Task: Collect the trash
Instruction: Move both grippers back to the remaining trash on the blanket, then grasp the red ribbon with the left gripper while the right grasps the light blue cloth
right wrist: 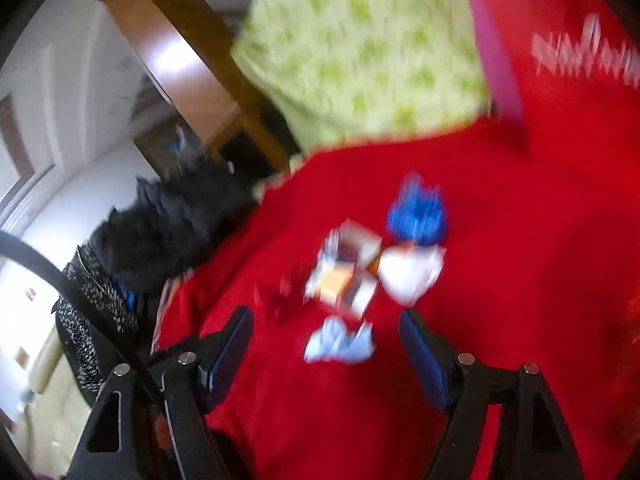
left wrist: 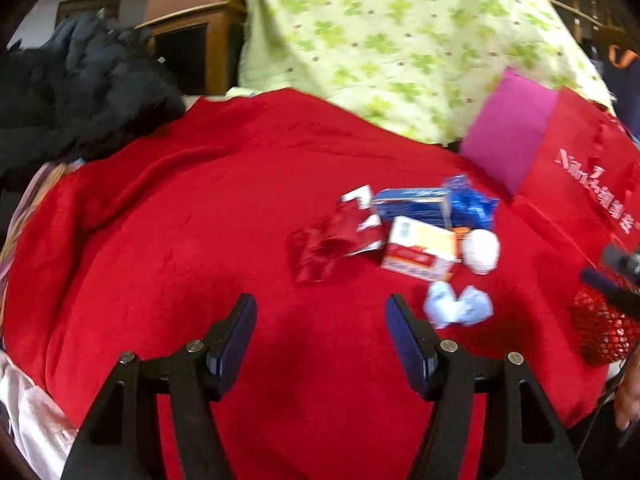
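Here the trash sits in a small heap on the red blanket (left wrist: 200, 240): a red wrapper (left wrist: 328, 244), a carton (left wrist: 420, 254), a blue packet (left wrist: 468, 204), a white wad (left wrist: 482, 250) and a pale blue scrap (left wrist: 460, 306) (nearest). The left gripper (left wrist: 322, 320) and right gripper (right wrist: 326, 334) hover nearby, jaws apart, grasping nothing. A red bag (left wrist: 580, 184) stands far right.

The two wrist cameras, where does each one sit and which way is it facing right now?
Left wrist: on the left gripper, angled down at the red blanket and trash; open fingers show.
Right wrist: on the right gripper, tilted down at the pale blue wad; open fingers show.
Shared: blanket, wad, red bag.
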Available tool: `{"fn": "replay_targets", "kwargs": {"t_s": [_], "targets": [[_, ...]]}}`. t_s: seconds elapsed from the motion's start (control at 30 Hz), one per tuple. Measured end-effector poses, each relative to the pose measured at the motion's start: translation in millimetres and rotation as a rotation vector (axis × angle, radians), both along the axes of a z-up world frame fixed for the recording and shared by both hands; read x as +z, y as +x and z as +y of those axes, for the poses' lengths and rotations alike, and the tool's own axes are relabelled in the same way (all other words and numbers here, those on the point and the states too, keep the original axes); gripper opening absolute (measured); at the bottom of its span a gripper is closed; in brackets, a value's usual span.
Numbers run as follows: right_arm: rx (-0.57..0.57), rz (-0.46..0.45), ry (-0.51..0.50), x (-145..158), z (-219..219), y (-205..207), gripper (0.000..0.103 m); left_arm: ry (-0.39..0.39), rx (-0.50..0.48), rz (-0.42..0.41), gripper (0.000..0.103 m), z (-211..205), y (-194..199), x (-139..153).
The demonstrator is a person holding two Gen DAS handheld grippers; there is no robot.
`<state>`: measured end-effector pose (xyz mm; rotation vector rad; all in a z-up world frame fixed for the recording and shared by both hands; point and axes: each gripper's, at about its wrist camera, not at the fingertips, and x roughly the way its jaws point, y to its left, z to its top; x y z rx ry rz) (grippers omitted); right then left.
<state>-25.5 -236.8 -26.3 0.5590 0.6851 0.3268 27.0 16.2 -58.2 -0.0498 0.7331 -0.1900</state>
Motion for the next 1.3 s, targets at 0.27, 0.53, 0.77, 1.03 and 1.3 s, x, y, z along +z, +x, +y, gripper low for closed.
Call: {"fn": "replay_targets", "kwargs": {"t_s": [0.27, 0.53, 0.77, 1.03, 1.3], "targets": [[-0.008, 0.246, 0.070, -60, 19, 59, 0.078, -0.012, -0.007, 0.016, 0.069, 6, 36, -12], [0.010, 0.396, 0.190, -93, 25, 73, 0.078, 0.018, -0.071, 0.050, 0.073, -21, 91, -31], [-0.016, 0.446, 0.263, -109, 31, 87, 0.064, 0.076, -0.116, 0.059, 0.073, -44, 125, -43], [-0.101, 0.448, 0.336, -120, 32, 104, 0.062, -0.006, -0.139, 0.141, 0.049, -34, 140, -65], [-0.170, 0.436, 0.267, -122, 30, 104, 0.029, -0.046, -0.148, 0.149, 0.025, -27, 130, -66]]}}
